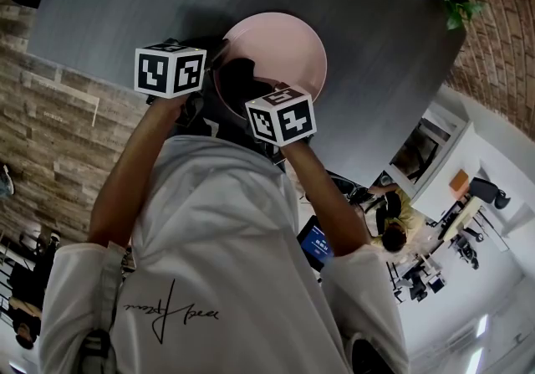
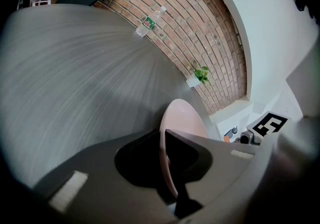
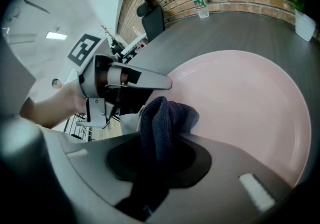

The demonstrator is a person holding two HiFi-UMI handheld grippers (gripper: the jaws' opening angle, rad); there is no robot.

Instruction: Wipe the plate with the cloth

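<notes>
Head view: the pink plate [image 1: 288, 46] was over the dark table [image 1: 125, 4], ahead of the person. L gripper [image 1: 216, 58] was at its near-left rim. R gripper [image 1: 251, 92] was over the near part of the dish, w/ the dark cloth [image 1: 238, 79] at its tip.

Left gripper view: jaws were clamped on the plate's rim, one each side, so the plate [image 2: 182, 118] ran edge-on away from the claw. Couldn't tell if it was lifted or resting. A bottle [image 2: 148, 21] and a plant [image 2: 200, 75] stood well apart by the brick wall.

Right gripper view: jaws were clenched on the cloth [image 3: 167, 115], its bunched end sticking out fwd and touching the plate face near the rim the L gripper held. Most of the unwiped face lay ahead and to the right of the cloth. Judged from that, the next stroke needs to sweep that way, away from the L gripper, w/ the R hand doing the work.
</notes>
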